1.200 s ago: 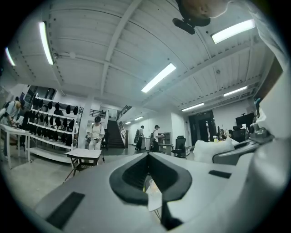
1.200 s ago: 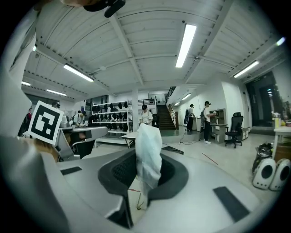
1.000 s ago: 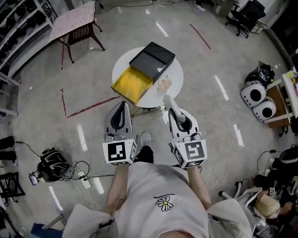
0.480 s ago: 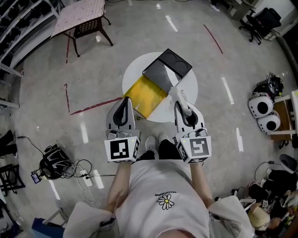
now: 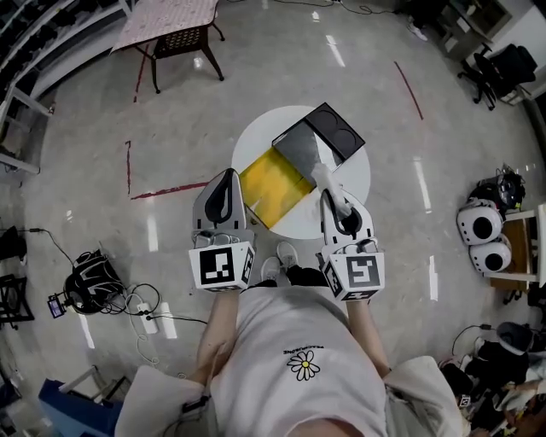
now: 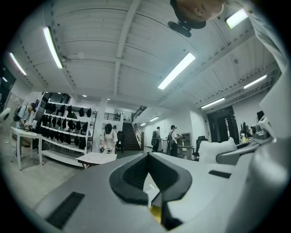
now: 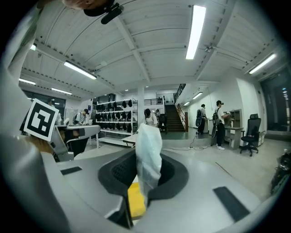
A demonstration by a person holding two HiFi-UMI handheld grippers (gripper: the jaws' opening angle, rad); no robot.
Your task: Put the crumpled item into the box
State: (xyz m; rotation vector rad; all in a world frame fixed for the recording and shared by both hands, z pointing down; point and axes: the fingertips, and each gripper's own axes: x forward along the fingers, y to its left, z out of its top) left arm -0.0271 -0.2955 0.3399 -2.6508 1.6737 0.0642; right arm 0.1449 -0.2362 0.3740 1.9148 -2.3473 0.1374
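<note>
Crumpled item (image 7: pixel 148 150), white translucent film, is clamped in the clenched jaws of the right gripper (image 5: pixel 336 201) and sticks out past the jaw tips. In the head view it is seen over the bench's 3 o'clock side, at the right edge of the box (image 5: pixel 299 152); contact with the box cannot be told. Box is laid open diagonally on the round white bench (image 5: pixel 256 139), with the yellow part (image 5: pixel 271 177) toward 7 o'clock and the black part (image 5: pixel 331 132) toward 1 o'clock. Left gripper (image 5: pixel 227 181) is held at the bench's 8 o'clock rim, jaws closed together, nothing gripped. Patterned table (image 5: pixel 171 15) is seen on the floor (image 5: pixel 171 111) at 11 o'clock, well apart.
</note>
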